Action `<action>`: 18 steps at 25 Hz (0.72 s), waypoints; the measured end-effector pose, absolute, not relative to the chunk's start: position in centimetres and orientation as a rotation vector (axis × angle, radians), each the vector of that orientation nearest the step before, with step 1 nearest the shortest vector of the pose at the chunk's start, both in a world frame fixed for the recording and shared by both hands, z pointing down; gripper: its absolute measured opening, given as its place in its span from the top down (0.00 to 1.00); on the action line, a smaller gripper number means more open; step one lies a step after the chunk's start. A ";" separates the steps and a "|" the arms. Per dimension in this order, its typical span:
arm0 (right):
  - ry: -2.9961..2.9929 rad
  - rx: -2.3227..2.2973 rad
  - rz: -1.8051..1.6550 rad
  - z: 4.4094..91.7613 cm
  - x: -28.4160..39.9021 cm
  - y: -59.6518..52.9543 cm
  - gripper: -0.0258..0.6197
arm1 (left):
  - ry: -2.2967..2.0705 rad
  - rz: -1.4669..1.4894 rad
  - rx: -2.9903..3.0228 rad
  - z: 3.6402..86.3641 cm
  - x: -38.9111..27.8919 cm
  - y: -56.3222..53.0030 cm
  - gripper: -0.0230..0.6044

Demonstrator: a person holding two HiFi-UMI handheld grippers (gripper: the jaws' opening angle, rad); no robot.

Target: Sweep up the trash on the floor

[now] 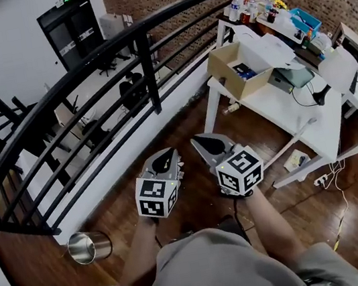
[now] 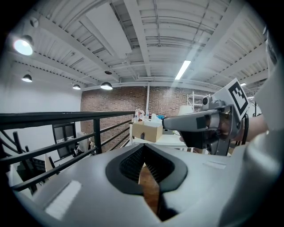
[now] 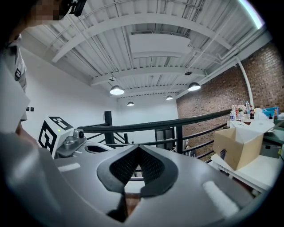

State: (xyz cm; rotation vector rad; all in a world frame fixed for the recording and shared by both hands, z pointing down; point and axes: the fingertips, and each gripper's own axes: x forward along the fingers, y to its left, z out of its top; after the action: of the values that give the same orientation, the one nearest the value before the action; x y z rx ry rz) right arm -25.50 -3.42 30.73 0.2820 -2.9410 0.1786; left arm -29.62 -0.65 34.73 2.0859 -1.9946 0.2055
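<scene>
Floor: a dark wooden floor [image 1: 113, 214] covers the landing where the person stands.
Railing: a black metal railing [image 1: 149, 76] curves from the near left to the far right, with a lower room beyond it.
Table: a white table [image 1: 282, 111] stands at the far right against a brick wall, crowded with bottles and gear.
Person: a grey-shirted torso [image 1: 214, 269] fills the near edge, both forearms reaching forward.
Cardboard box: an open cardboard box [image 1: 220, 71] sits on the table's left end.
Metal bin: a shiny metal bin [image 1: 88, 247] stands on the floor at the near left, close to the railing's base.
Left gripper: the left gripper [image 1: 163, 160] is held over the floor in front of the person, its jaws pressed together with nothing between them.
Right gripper: the right gripper [image 1: 208, 144] is held just beside the left one, jaws likewise closed and empty, marker cube facing up.
Trash: which item is the trash cannot be told. A small pale object [image 1: 231, 107] lies on the floor by the table's near-left leg, far ahead of both grippers. A small flat box [image 1: 296, 161] lies under the table to the right.
Power strip: a white power strip [image 1: 321, 180] lies on the floor at the right, near the flat box.
</scene>
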 end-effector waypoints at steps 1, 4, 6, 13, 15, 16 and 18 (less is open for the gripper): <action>-2.942 0.283 0.179 30.7 -25.6 -3.4 0.96 | -1.997 0.205 2.084 34.7 -29.7 -0.6 0.95; -2.944 0.286 0.178 30.6 -25.6 -3.2 0.96 | -2.001 0.209 2.082 34.6 -29.7 -0.4 0.95; -2.945 0.289 0.179 30.6 -25.6 -3.2 0.96 | -2.000 0.210 2.083 34.6 -29.7 -0.4 0.95; -2.943 0.302 0.187 30.6 -25.7 -2.9 0.96 | -1.993 0.202 2.089 34.6 -29.6 0.0 0.95; -2.941 0.303 0.187 30.7 -25.8 -2.9 0.96 | -1.993 0.196 2.091 34.6 -29.6 0.1 0.95; -2.940 0.303 0.187 30.7 -25.8 -2.9 0.96 | -1.993 0.192 2.092 34.5 -29.6 0.1 0.95; -2.939 0.300 0.188 30.7 -26.0 -2.9 0.96 | -1.993 0.185 2.094 34.4 -29.6 0.2 0.95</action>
State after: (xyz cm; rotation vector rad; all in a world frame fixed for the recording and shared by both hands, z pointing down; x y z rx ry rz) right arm -25.98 -2.86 30.69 0.3004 -2.9393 0.1877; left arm -29.58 0.17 34.40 2.0938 -1.9931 0.1845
